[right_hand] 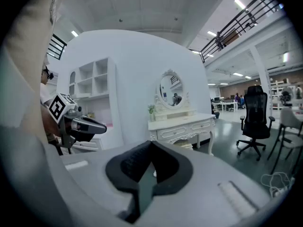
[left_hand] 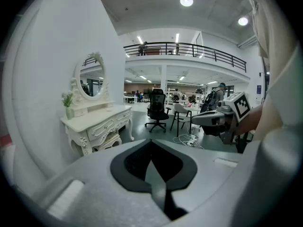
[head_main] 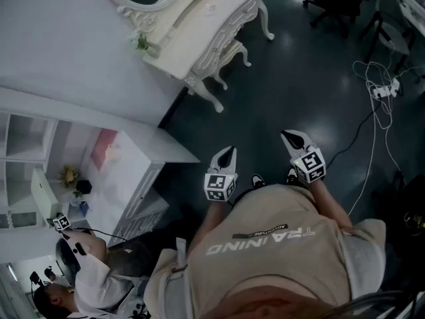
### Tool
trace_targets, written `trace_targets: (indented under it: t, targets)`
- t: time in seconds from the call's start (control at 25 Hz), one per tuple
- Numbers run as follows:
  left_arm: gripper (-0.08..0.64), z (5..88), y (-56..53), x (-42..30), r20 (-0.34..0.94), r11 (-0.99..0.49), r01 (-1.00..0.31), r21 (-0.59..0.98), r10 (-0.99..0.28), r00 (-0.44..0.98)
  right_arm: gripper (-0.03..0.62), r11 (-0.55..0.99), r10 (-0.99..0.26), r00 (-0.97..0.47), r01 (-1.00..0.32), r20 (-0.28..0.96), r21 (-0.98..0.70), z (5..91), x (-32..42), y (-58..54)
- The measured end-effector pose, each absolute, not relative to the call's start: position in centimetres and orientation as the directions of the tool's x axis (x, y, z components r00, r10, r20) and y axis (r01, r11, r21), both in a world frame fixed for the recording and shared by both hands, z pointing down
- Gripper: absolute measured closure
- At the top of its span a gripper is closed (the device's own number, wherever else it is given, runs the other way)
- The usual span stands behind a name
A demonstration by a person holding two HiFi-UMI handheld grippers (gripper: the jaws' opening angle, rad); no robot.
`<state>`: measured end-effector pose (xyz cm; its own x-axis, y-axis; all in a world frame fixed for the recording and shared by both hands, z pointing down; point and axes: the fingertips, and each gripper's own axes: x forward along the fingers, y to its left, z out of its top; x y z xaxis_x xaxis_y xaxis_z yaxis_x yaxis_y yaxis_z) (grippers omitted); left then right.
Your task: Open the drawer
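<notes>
While the grey left gripper point(head_main: 230, 151) and right gripper point(head_main: 290, 139) hover closed on nothing, the ornate white dressing table's drawer point(right_hand: 173, 132) sits well apart (unopened); approach stage, next needs stepping closer, parting jaws.

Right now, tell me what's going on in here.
A person stands on the dark floor with a two-jaw gripper in each hand. The left gripper and the right gripper are both shut and empty, held out over the floor and touching nothing. A white dressing table stands some way ahead, its drawers looking closed. A white cabinet sits off to the person's left. No drawer has been reached yet.
</notes>
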<state>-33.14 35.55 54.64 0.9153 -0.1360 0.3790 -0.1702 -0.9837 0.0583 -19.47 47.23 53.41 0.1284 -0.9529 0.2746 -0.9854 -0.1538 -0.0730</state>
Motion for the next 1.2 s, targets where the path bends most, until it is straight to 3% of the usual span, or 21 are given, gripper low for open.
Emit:
trace_targets:
  t: [0.2,0.6,0.96,1.2]
  targets:
    - [0.561,56.1,30.6,-36.3,0.41,-0.984,-0.154,0.088,-0.105,0.906,0.589,-0.16,-0.952,0.131,-0.984,0.277,-0.084,54.3,-23.5,42.5]
    - [0.561,58.4,24.3,-35.3,0.41,-0.991,-0.063,0.121,-0.008,0.912,0.589,-0.226,-0.924,0.191,-0.972,0.332,-0.07,56.5,-24.0,37.7]
    - [0.561,60.1,19.5,-28.4,0.439,-0.973,-0.126,0.196,-0.028,0.898,0.589,-0.179,-0.915,0.137,-0.981,0.379,-0.078,58.0,-17.0,31.9]
    - [0.561,58.7,14.7,-21.6,0.501,-0.963,-0.243,0.118,-0.154,0.852,0.589,-0.038,-0.931,-0.008,-0.992,0.365,-0.119,58.3,-9.7,26.0]
